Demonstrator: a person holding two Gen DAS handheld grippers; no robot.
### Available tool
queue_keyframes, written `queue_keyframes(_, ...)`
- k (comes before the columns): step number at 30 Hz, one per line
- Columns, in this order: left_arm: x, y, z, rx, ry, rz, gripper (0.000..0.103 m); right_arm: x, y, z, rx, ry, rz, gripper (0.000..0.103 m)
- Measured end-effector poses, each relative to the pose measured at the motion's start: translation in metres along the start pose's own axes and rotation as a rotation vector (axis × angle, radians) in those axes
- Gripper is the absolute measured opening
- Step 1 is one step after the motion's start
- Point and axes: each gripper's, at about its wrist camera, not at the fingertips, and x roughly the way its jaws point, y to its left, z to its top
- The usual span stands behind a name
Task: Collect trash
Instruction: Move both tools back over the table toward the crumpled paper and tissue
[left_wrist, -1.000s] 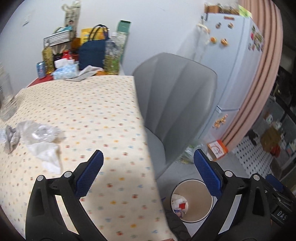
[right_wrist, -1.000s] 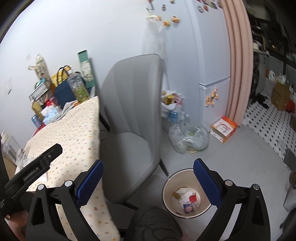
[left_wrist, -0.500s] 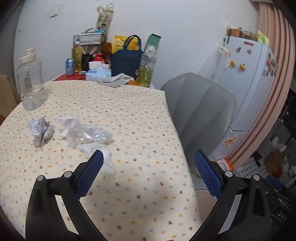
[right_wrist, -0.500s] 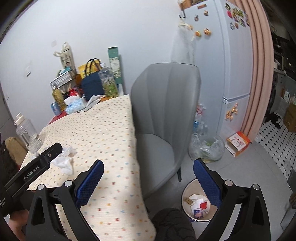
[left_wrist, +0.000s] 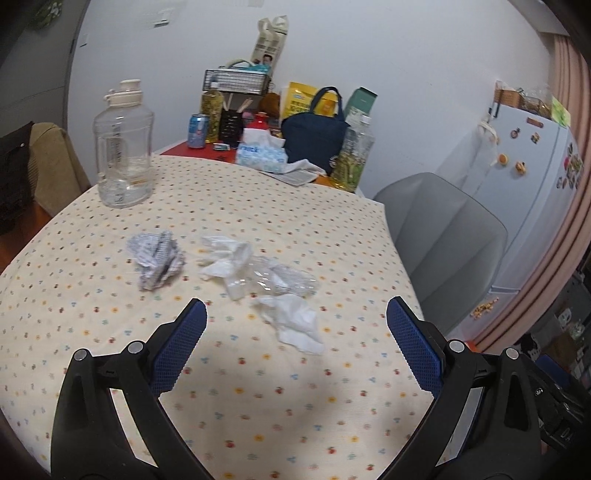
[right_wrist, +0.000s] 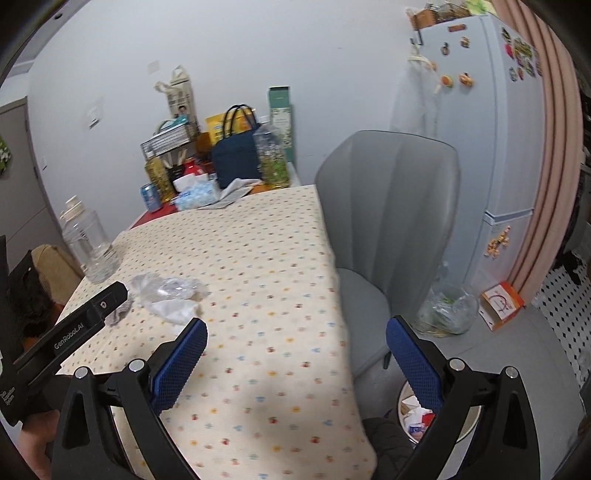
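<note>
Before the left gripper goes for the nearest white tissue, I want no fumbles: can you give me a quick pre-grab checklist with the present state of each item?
1. Left gripper open and empty: ok.
2. White tissue lying between the line of its fingers, just ahead: ok.
3. Tissue clear of the clear plastic wrap: cannot tell, their edges look close.
4. Crumpled printed paper out of the way: ok, it sits apart to the side.
5. Right gripper open and free to help: ok.
6. Trash bin in reach by the chair: ok, on the floor, already holding trash.
</note>
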Motion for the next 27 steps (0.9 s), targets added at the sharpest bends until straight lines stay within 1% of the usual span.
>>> queue_keyframes(8, -0.001, 0.041, 0.009, -0.045, -0.014, 0.068, 0.097, 0.013, 0.039, 0.001, -0.045, 0.019, 0.062, 0.095)
queue_keyframes(14, 0.006, 0.072, 0.012, -0.086, -0.006, 0.106, 0.097, 0.028, 0.060, 0.001, -0.069, 0.038, 0.080, 0.095)
queue_keyframes(21, 0.027, 0.106, 0.011, -0.133, 0.028, 0.138, 0.097, 0.060, 0.087, -0.005, -0.100, 0.092, 0.082, 0.095)
queue_keyframes(27, 0.048, 0.123, 0.011, -0.147, 0.060, 0.159, 0.097, 0.085, 0.103, -0.008, -0.120, 0.133, 0.089, 0.095)
